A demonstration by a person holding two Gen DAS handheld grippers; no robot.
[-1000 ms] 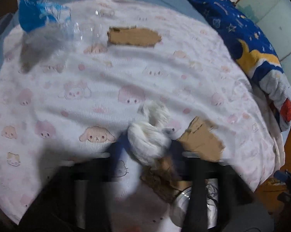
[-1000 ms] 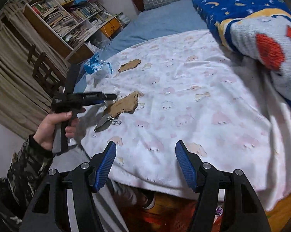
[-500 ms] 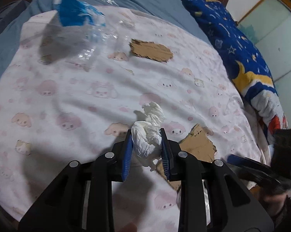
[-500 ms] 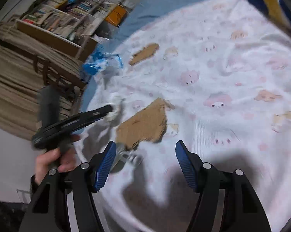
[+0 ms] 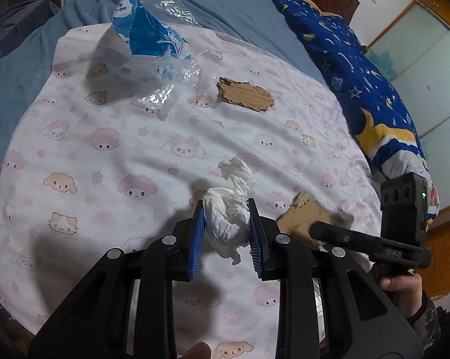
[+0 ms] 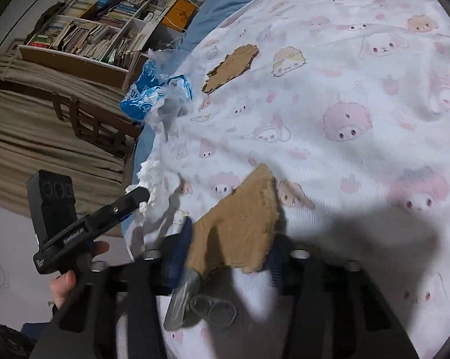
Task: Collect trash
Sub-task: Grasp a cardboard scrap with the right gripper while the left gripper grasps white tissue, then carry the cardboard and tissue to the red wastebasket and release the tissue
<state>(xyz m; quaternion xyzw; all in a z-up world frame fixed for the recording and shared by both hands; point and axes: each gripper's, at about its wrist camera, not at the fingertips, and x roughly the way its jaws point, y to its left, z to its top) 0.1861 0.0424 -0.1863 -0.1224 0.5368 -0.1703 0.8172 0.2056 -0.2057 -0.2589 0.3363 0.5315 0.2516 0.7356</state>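
My left gripper (image 5: 225, 233) is shut on a crumpled white tissue (image 5: 230, 212) above the pink-print blanket (image 5: 105, 149); it also shows in the right wrist view (image 6: 147, 197). My right gripper (image 6: 225, 257) is open, its jaws on either side of a torn cardboard piece (image 6: 242, 224) near the bed's front edge; the same piece shows in the left wrist view (image 5: 305, 215). A flattened metal can tab piece (image 6: 201, 308) lies under that cardboard. A second cardboard scrap (image 5: 245, 94) and a blue-and-clear plastic wrapper (image 5: 153, 45) lie farther away.
A blue star-print quilt (image 5: 359, 74) runs along the bed's right side. A blue sheet (image 5: 21, 68) borders the blanket. A bookshelf (image 6: 99, 36), a wooden chair (image 6: 96, 122) and beige curtains (image 6: 30, 155) stand beyond the bed's left edge.
My right gripper has dropped down and forward to the near cardboard piece, which now sits between its jaws. My left gripper has lifted slightly with the tissue in it.
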